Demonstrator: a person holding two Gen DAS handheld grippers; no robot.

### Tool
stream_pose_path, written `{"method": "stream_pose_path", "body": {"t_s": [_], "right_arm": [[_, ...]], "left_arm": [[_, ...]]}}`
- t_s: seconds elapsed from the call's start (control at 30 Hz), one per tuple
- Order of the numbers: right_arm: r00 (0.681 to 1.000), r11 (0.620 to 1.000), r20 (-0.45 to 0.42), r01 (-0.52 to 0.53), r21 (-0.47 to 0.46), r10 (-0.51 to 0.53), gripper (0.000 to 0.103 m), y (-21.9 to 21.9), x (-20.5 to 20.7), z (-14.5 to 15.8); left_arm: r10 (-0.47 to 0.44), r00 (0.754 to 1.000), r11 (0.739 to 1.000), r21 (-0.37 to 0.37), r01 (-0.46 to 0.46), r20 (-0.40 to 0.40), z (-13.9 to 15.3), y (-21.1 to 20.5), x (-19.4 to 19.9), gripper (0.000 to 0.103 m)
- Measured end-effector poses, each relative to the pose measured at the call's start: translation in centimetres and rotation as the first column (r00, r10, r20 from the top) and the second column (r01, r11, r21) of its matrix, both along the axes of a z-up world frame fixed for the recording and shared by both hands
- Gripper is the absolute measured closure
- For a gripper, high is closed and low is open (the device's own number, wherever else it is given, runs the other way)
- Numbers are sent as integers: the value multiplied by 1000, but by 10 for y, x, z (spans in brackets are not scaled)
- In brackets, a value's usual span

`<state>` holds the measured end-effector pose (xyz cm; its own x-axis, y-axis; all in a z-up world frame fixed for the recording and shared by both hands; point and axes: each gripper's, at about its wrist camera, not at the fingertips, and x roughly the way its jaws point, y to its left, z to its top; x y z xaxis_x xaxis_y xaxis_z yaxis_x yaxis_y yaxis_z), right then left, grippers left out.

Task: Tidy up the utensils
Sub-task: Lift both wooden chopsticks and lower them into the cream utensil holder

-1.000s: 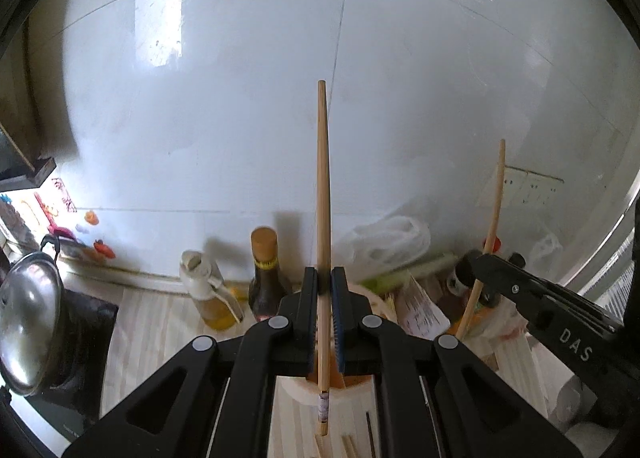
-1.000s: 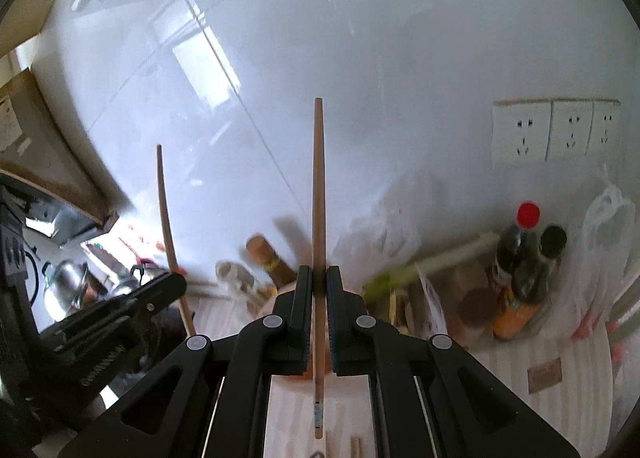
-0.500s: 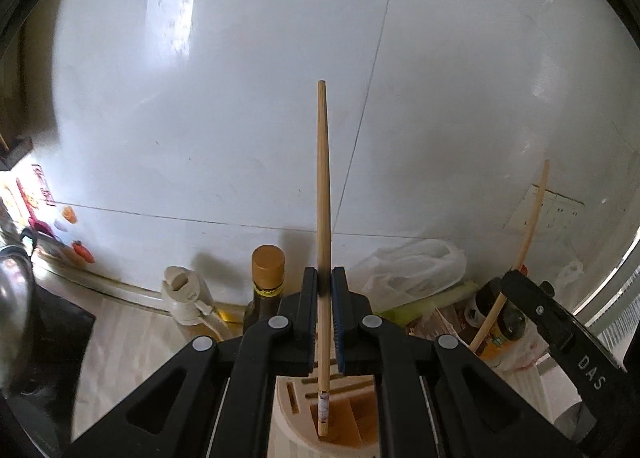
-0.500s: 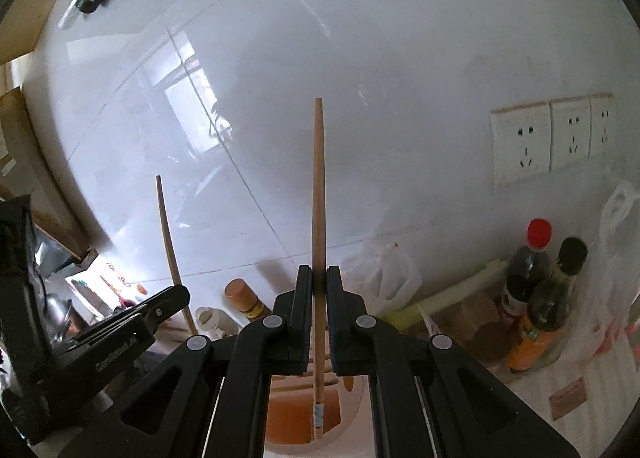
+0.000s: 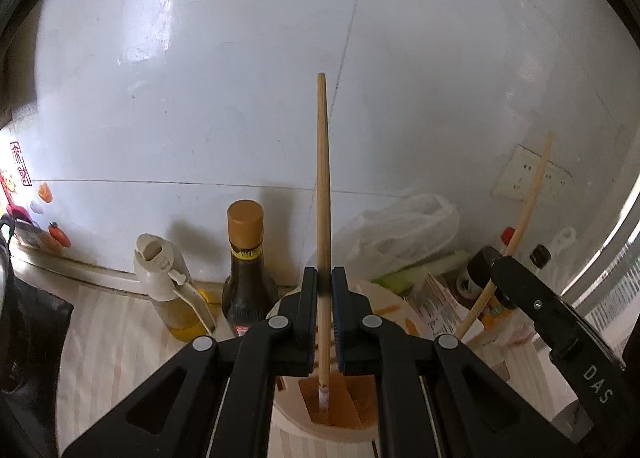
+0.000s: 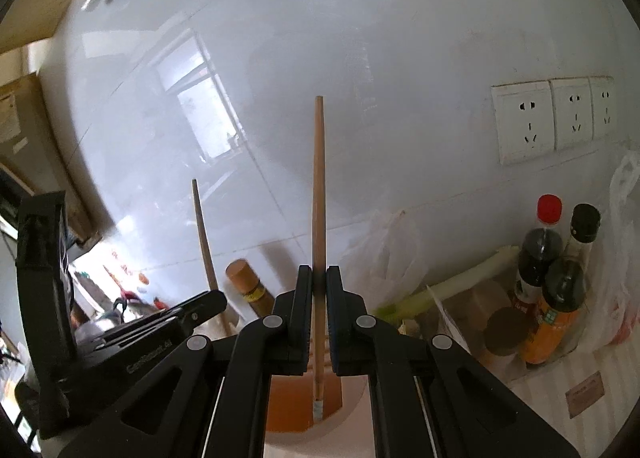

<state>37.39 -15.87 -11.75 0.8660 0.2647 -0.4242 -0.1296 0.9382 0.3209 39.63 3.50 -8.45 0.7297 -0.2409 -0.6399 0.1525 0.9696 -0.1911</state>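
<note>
My left gripper (image 5: 323, 286) is shut on a wooden chopstick (image 5: 322, 185) held upright, its lower tip inside an orange slot of the cream utensil holder (image 5: 304, 424). My right gripper (image 6: 319, 284) is shut on a second wooden chopstick (image 6: 318, 193), also upright, its lower tip just inside the orange opening of the same holder (image 6: 352, 410). The right gripper and its chopstick (image 5: 532, 193) show at the right of the left wrist view. The left gripper and its chopstick (image 6: 203, 234) show at the left of the right wrist view.
A white tiled wall stands close behind. A dark sauce bottle (image 5: 246, 270) and an oil dispenser (image 5: 172, 290) stand left of the holder. A plastic bag (image 5: 404, 230), a leek (image 6: 456, 282), several bottles (image 6: 556, 282) and wall sockets (image 6: 548, 117) are to the right.
Both grippers have moved forward over the holder and lowered. The chopstick tips went from above the counter into the holder's orange openings. Both grips stay shut.
</note>
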Motion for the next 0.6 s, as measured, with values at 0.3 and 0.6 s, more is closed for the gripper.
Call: {"method": "stream_pose_path", "body": {"t_s": [0.3, 0.6], "right_arm": [[1000, 1000, -8, -11, 11, 11, 96, -8, -32, 1], [999, 1000, 30, 27, -3, -27, 96, -9, -27, -3]], "left_arm": [[-25, 1000, 1000, 12, 25, 7, 8, -2, -32, 99], [11, 1000, 1000, 17, -11, 20, 4, 2, -29, 99]]}}
